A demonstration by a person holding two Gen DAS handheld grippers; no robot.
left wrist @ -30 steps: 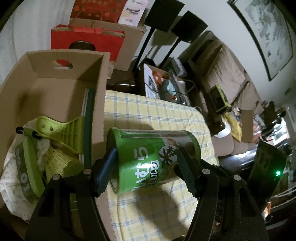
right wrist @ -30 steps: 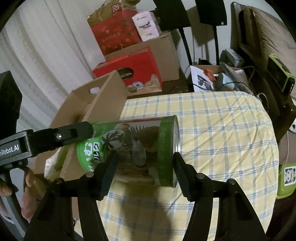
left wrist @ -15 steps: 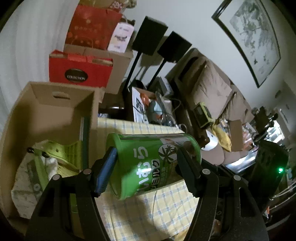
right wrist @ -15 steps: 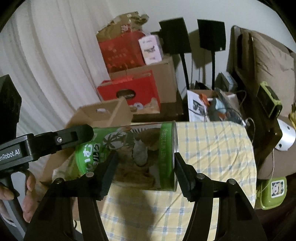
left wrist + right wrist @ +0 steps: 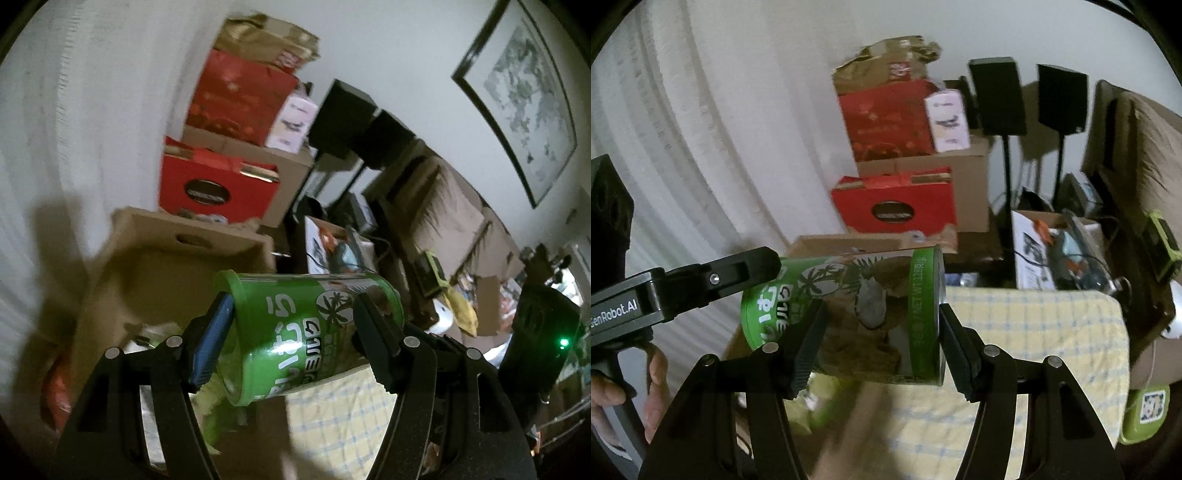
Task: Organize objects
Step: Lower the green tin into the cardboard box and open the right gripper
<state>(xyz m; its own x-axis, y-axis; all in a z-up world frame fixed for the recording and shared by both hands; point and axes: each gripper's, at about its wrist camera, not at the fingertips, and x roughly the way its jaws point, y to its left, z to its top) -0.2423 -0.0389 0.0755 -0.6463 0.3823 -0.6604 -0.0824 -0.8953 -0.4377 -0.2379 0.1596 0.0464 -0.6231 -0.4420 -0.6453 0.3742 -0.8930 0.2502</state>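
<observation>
A green snack canister [image 5: 295, 332] lies on its side in the air, carried between both grippers. The left gripper [image 5: 291, 332] pinches it near its green plastic lid end: the blue-faced finger presses just behind the lid rim, and the opposite black finger presses the printed label near the palm-tree mark. The right gripper [image 5: 879, 343] pinches the same canister [image 5: 849, 314] nearer its metal-rimmed base: one finger bears on the label at mid-body and the other sits right at the base rim. Both sets of fingers stand part-way spread, closed onto the can's width.

From the right wrist view, the left gripper's black finger [image 5: 738, 269] reaches in from the left and lies on the upper lid end of the canister, with a hand [image 5: 635, 387] gripping its handle below.

Below and ahead of both grippers is the worktop [image 5: 1034, 332], covered with a yellow checked cloth. An open cardboard box [image 5: 177, 266] stands just beyond and to the left of the left gripper, with the canister's lid end above its near edge. Much of the lower foreground is blurred, so the box's contents are unclear.
</observation>
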